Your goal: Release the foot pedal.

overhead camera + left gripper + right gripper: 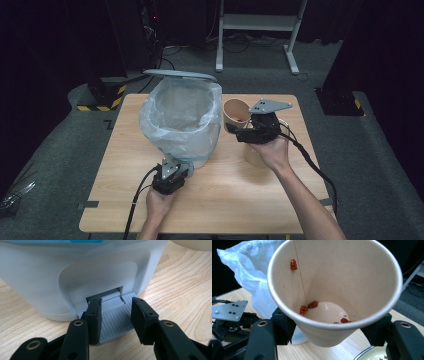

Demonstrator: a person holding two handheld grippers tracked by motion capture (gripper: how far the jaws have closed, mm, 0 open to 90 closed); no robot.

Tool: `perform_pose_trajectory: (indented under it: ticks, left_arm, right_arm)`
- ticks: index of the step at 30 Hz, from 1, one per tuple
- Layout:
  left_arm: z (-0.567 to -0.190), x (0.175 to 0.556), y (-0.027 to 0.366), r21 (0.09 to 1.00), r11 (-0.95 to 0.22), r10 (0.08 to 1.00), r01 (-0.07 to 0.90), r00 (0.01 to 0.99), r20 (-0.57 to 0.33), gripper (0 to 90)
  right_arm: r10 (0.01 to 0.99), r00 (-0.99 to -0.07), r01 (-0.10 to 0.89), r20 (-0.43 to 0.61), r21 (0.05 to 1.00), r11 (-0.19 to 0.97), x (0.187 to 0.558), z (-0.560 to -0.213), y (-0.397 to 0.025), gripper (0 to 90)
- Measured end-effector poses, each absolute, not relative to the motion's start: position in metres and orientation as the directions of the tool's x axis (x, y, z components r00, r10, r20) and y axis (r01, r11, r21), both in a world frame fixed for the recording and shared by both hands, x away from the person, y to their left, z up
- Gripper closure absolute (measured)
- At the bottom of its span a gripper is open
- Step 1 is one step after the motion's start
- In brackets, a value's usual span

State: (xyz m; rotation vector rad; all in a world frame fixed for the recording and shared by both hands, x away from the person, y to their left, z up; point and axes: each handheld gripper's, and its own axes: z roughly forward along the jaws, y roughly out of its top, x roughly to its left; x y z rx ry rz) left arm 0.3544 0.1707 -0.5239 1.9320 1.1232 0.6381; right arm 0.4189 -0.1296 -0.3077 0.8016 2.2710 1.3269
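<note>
From above we see a bin (182, 120) lined with a clear bag (150, 117), lid (180, 74) up, on the desk (235, 195). Our right gripper (239, 131) holds a paper cup (235, 114) just beside the bin.

In the left gripper view, our left gripper (116, 317) has its jaws parted, resting over the bin's ribbed pedal (115, 320).

In the right gripper view, the jaws clasp the tan cup (337, 290), tilted towards us; small red bits (308, 306) cling to its bottom and wall. A bowl rim (369, 353) sits below.

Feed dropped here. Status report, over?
Left gripper open over bin pedal. Right gripper shut on paper cup, red bits inside, beside bin. Lid up.
</note>
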Motion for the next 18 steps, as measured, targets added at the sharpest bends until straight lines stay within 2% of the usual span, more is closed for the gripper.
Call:
perform_pose_trajectory:
  ticks: [18]
  left_arm:
    - [-0.524, 0.354, 0.171, 0.830, -0.291, 0.877, 0.475, 0.479, 0.033, 60.7]
  right_arm:
    - [0.613, -0.790, 0.273, -0.014, 0.887, 0.373, 0.429, -0.291, -0.106, 35.7]
